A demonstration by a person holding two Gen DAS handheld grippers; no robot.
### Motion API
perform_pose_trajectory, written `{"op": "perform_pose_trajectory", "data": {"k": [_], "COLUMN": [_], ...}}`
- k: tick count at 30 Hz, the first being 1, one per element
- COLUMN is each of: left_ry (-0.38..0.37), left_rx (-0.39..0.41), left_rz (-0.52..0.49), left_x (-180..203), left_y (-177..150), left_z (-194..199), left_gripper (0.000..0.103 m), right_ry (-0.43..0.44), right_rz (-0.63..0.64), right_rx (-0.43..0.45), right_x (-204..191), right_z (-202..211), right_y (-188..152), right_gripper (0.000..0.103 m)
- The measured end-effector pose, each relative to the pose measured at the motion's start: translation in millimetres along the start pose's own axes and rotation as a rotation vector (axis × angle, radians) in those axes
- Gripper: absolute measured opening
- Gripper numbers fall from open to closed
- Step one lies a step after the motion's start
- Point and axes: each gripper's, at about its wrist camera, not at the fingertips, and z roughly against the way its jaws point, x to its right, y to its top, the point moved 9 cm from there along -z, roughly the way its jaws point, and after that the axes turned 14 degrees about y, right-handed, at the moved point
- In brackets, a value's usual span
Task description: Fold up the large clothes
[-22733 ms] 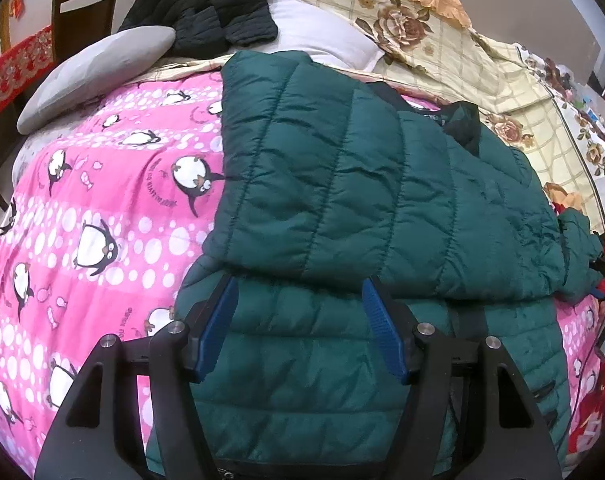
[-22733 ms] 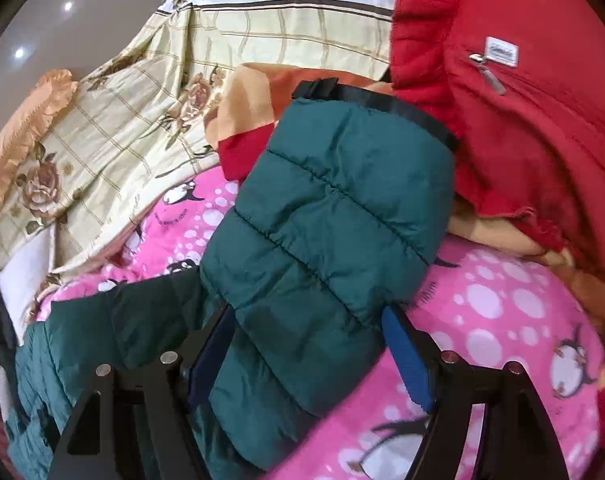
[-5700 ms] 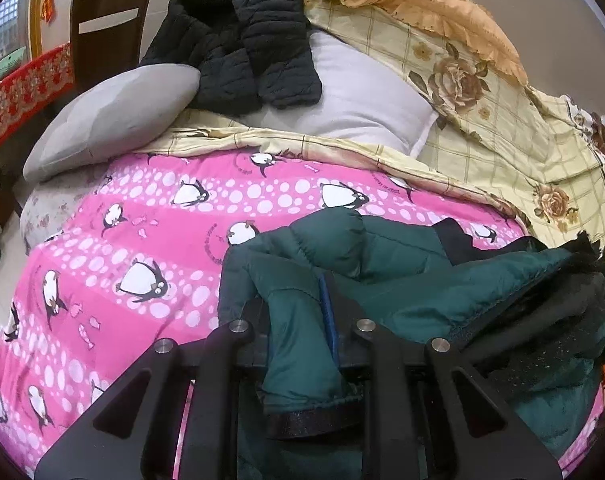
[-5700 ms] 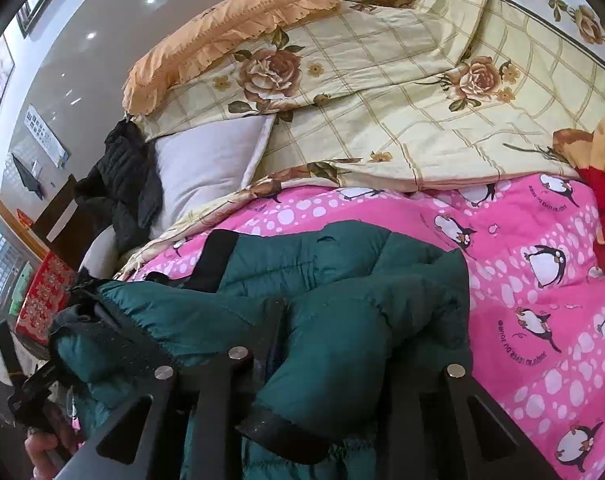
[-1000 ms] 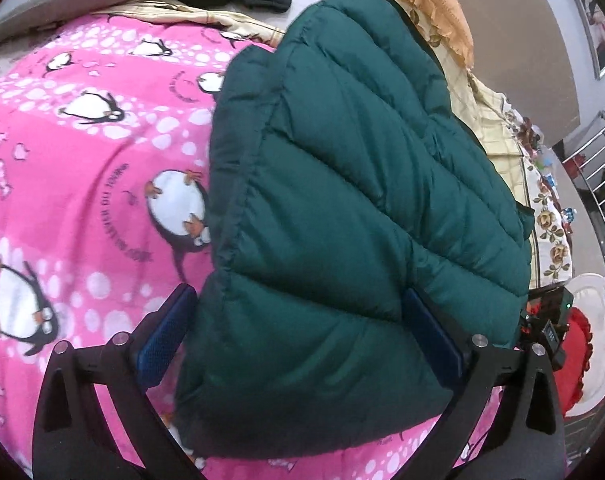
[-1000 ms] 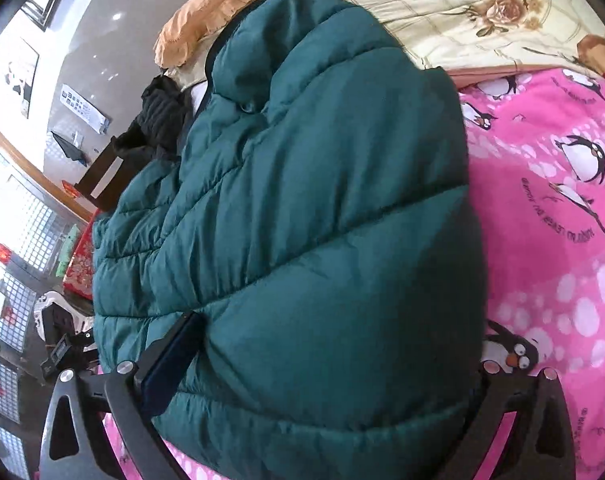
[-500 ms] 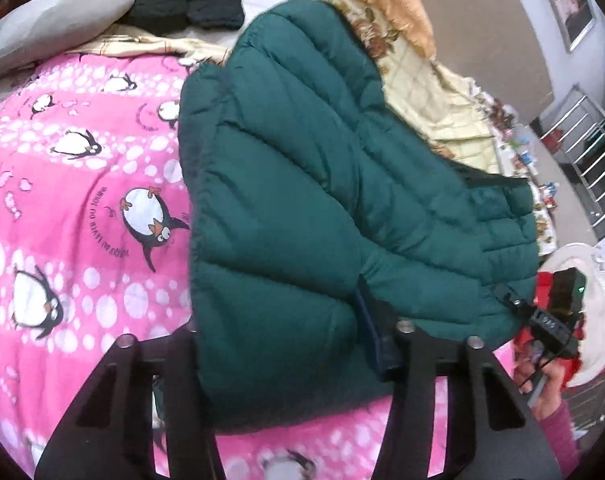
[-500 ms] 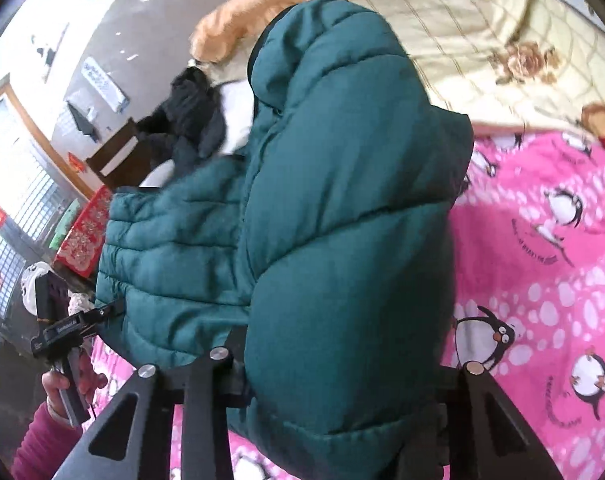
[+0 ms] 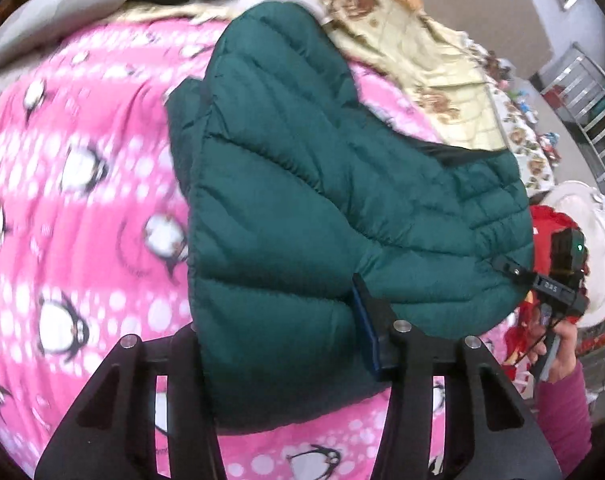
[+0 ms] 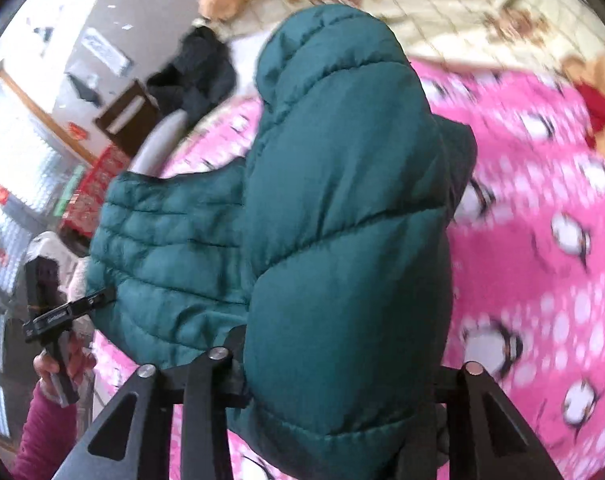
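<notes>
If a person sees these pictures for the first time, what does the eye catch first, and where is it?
First comes the dark green puffer jacket, bunched and filling the middle of both views, with the left gripper and the right gripper each clamped on a near corner of it. Under it spreads the bright pink penguin blanket, with a pale floral quilt beyond.
</notes>
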Motion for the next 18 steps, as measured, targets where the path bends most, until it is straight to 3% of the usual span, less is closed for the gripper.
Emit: {"op": "perform_pose_trajectory", "data": {"k": [3,6,8,11,14,18], "left_ry": [-0.01,0.015,0.061,0.19,0.222,0.25], "left_rx": [-0.025,-0.041,-0.022,0.049,0.099,0.175], "left_rz": [0.062,0.085,0.059,0.028,0.001,-0.035], "left_x": [-13,-22,-27,-35,-31,-13], "left_y": [-4,-5,-5,3,5,13], "left_z": [-9,-4,10,36,55,66], "left_gripper": [0.065,0.07,0.07,0.07,0.07,0.07], "right_ry": [-0.038,-0.092,-0.156,-0.251,-0.355,-0.409], "right_rz": [-0.079,-0.086,-0.04,0.028,0.104,0.196], "right_rx": [0.032,0.055,0.063,0.067,0.079,0.104], "right_x": [25,33,28,19,5,-23], "right_z": [-4,5,18,37,57,63], "right_y": [-6,-10,-6,3,10,19], "right_gripper": [0.07,0.078,0.078,0.079,0.079,0.079]}}
